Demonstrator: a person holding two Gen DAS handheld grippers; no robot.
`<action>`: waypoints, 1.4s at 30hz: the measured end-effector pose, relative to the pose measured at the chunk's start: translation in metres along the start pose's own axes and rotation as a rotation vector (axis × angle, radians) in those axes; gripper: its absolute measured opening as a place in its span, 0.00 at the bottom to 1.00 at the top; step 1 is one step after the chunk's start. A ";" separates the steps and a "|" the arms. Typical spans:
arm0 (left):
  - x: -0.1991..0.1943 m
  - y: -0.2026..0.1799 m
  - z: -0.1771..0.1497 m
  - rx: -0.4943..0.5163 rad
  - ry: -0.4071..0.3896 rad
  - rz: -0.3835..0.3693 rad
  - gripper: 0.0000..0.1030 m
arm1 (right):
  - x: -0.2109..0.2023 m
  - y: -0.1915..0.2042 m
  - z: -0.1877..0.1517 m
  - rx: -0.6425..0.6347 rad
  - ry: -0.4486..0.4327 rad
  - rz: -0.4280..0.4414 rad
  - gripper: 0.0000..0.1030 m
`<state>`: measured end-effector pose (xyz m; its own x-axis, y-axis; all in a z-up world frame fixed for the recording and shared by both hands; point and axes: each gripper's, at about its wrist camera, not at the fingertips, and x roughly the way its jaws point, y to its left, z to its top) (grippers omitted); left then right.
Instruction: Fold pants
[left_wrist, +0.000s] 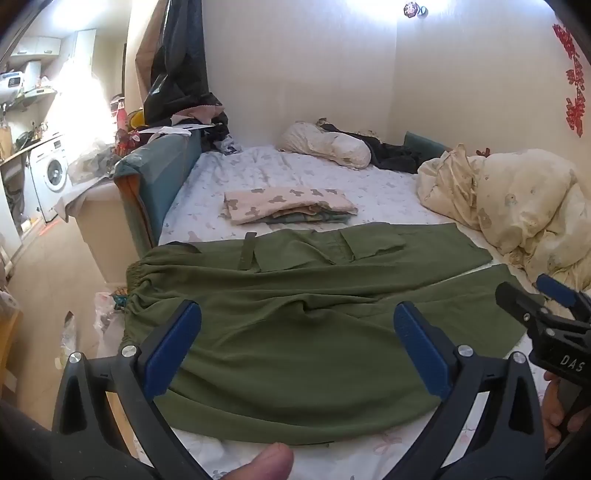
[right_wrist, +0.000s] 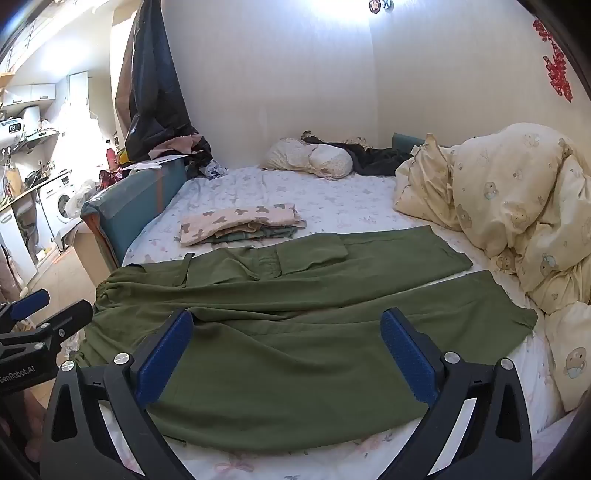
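Left wrist view: left gripper (left_wrist: 297, 345) spread wide, empty, hovering over green pants (left_wrist: 295, 332) laid flat across near edge of bed (left_wrist: 314, 173), waistband at left, both legs running right. Right gripper (left_wrist: 532, 295) at right edge, fingers apart. Folded clothes stack (left_wrist: 288, 205) behind pants.

Right wrist view: right gripper (right_wrist: 286, 352) released, wide apart above pants (right_wrist: 288, 350), touching nothing. Left gripper (right_wrist: 51, 306) at left edge. Cream duvet (right_wrist: 517, 206) bunched at right
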<state>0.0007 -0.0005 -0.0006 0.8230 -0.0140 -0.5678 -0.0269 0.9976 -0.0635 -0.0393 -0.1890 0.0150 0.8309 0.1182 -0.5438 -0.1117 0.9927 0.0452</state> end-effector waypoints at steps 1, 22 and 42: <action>0.001 -0.001 0.000 0.000 0.002 0.000 1.00 | 0.000 0.000 0.000 0.000 0.000 0.000 1.00; -0.004 -0.003 0.004 0.002 -0.027 0.005 1.00 | 0.000 -0.001 0.001 0.010 -0.016 0.010 1.00; -0.003 -0.003 0.004 0.001 -0.025 0.005 1.00 | -0.001 0.000 0.001 0.007 -0.020 0.009 1.00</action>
<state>0.0005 -0.0034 0.0052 0.8369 -0.0076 -0.5472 -0.0302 0.9977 -0.0601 -0.0398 -0.1889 0.0166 0.8406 0.1275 -0.5264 -0.1152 0.9918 0.0562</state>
